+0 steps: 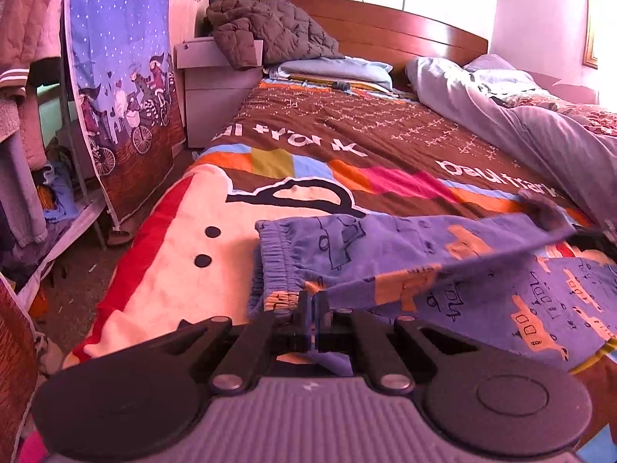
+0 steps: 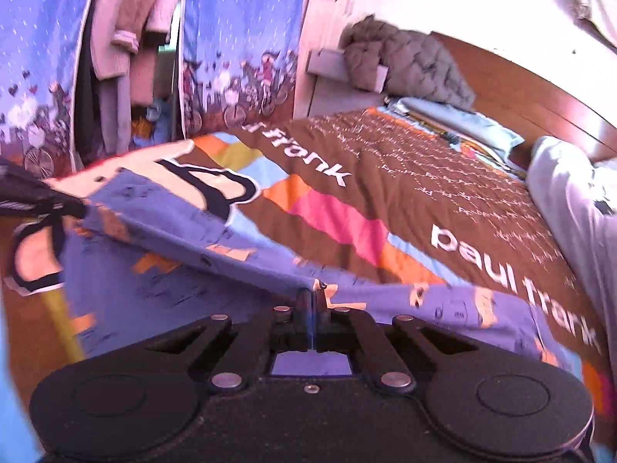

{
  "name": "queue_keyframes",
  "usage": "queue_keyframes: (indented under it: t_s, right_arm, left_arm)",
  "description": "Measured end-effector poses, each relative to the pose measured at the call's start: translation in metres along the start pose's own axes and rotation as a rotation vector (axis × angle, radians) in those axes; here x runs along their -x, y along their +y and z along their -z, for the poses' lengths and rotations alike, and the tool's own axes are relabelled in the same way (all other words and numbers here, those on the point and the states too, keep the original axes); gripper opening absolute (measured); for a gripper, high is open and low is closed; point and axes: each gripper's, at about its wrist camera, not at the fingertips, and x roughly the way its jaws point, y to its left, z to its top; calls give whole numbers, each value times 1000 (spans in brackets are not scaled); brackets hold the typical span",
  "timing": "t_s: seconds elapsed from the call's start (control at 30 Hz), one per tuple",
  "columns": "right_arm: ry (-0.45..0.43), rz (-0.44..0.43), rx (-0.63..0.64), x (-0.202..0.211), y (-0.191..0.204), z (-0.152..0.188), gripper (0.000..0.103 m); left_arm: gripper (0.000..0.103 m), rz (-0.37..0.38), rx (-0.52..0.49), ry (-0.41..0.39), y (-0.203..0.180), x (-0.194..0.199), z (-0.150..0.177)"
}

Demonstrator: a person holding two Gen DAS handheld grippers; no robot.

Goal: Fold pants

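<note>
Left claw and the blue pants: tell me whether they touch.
Touching. The left wrist view shows the left claw shut on the blue pants beside the elastic waistband, fabric pinched between its fingers.

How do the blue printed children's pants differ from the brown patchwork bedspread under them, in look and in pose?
The blue printed pants show orange vehicles and dark line drawings; the brown patchwork bedspread shows coloured blocks and white lettering.
The pants are partly lifted and folded over; the bedspread lies flat.
The pants are pinched by the left gripper and the right gripper; the bedspread is not.
Both are soft printed fabric.
</note>
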Motion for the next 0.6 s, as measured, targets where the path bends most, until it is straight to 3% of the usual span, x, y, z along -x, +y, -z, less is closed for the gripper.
queue_keyframes:
  t_s: [0.13, 0.27, 0.6]
  right_arm:
    - [-3, -13, -59, 34, 24, 35, 0]
    - [66, -9, -57, 32, 46, 63, 0]
    - [60, 30, 5, 47, 59, 62, 0]
  left_arm:
    - [1, 21, 10, 6, 7, 1, 2]
    - [1, 27, 8, 37, 8, -2, 3]
    - [1, 50, -19, 39, 10, 3, 6]
